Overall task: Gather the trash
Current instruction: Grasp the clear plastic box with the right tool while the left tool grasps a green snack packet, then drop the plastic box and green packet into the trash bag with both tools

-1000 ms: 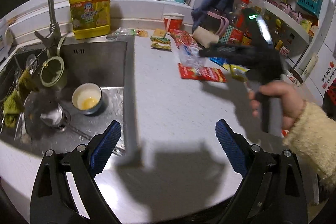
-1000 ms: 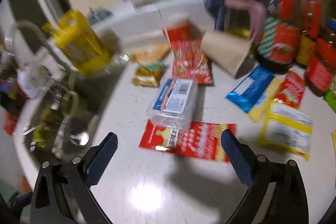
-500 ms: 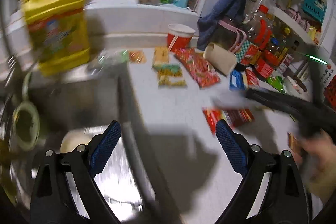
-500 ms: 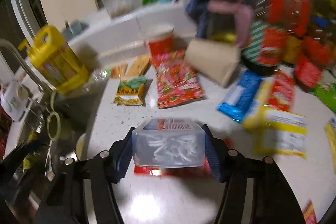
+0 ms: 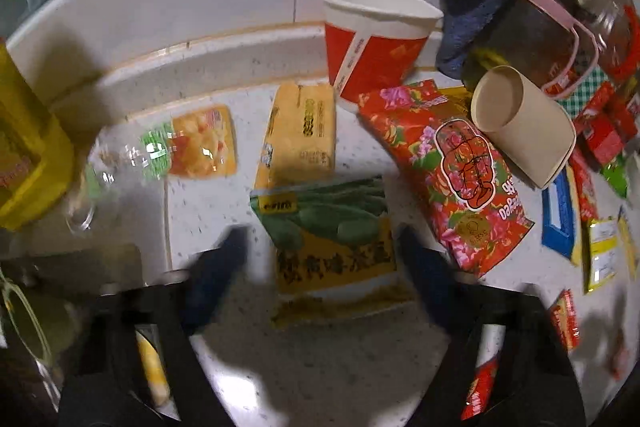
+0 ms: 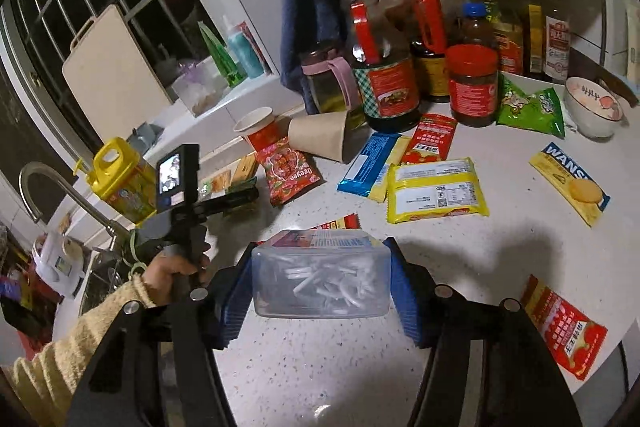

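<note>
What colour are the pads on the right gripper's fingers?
Blue; the pads show best in the right wrist view, clamping the clear plastic box.

- The right tongs (image 6: 320, 281), spread wide above the worktop (image 6: 340, 367) a second ago, now clamp the clear plastic box (image 6: 320, 279) between their blue pads and hold it off the surface.
- The red wrapper (image 6: 340, 223) that lay under the box is now mostly hidden behind it.
- The left tongs (image 5: 320, 255) no longer face the sink; they now straddle the green-and-yellow packet (image 5: 332, 243), fingers apart and blurred.
</note>
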The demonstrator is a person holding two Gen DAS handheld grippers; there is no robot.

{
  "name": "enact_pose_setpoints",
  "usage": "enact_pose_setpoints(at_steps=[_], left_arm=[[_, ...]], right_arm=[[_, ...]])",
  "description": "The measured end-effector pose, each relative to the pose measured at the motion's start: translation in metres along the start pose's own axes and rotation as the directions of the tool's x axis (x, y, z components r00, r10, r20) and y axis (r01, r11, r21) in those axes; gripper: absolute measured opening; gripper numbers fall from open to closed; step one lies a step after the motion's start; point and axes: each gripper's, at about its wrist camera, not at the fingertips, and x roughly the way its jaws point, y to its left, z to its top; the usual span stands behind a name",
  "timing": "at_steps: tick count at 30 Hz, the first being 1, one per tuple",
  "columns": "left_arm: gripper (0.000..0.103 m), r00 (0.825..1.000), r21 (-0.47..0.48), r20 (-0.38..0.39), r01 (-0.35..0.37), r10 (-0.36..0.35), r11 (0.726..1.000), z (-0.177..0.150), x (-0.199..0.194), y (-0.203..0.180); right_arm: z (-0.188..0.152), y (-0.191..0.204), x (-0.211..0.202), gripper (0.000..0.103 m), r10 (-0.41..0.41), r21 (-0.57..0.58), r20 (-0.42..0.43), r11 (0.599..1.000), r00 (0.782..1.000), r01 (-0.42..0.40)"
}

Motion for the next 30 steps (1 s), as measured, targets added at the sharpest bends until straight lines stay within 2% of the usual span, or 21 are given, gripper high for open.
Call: enact_pose_setpoints(at_steps=[3,6,10,14,19,22,25,30], left_arm=[[0.05,0.999,-0.004,-0.015,0.043,-0.043,0.999,-0.004,-0.007,0.001],[0.049,0.996,-0.012,-0.001,0.09,-0.09,0.996,-0.011,-0.025,0.005],[0.049,0.983,0.048,0.073,0.164,-0.167,0.985,-0.043,-0.089,0.006],[0.049,0.969,0.157,0.14,0.183,-0.206,0.97,-0.09,-0.169,-0.006],[0.049,0.947,0.277,0.179,0.213,-0.268,0.937,-0.172,-0.262,-0.044],[0.049,0.942,0.274,0.126,0.269,-0.312,0.923,-0.22,-0.285,-0.07],[0.049,0.942,0.259,0.04,0.312,-0.333,0.914,-0.273,-0.284,-0.106],[0.049,0.935,0.187,-0.121,0.351,-0.333,0.917,-0.36,-0.243,-0.154]], right_arm=[[-0.004,-0.006,-0.006,0.06,0.012,0.034,0.023,0.999,1.0,-0.013],[-0.007,-0.008,-0.013,0.061,0.027,0.048,0.044,0.998,0.999,-0.029],[-0.015,-0.006,-0.032,0.06,0.05,0.031,0.072,0.998,0.996,-0.053],[-0.03,-0.005,-0.059,0.061,0.065,-0.02,0.085,0.998,0.994,-0.063],[-0.063,-0.017,-0.106,0.06,0.094,-0.114,0.066,0.99,0.993,-0.086],[-0.091,-0.032,-0.129,0.06,0.108,-0.153,0.018,0.983,0.994,-0.104],[-0.128,-0.054,-0.149,0.061,0.101,-0.181,-0.054,0.977,0.993,-0.109],[-0.201,-0.102,-0.151,0.061,0.053,-0.19,-0.205,0.977,0.977,-0.093]])
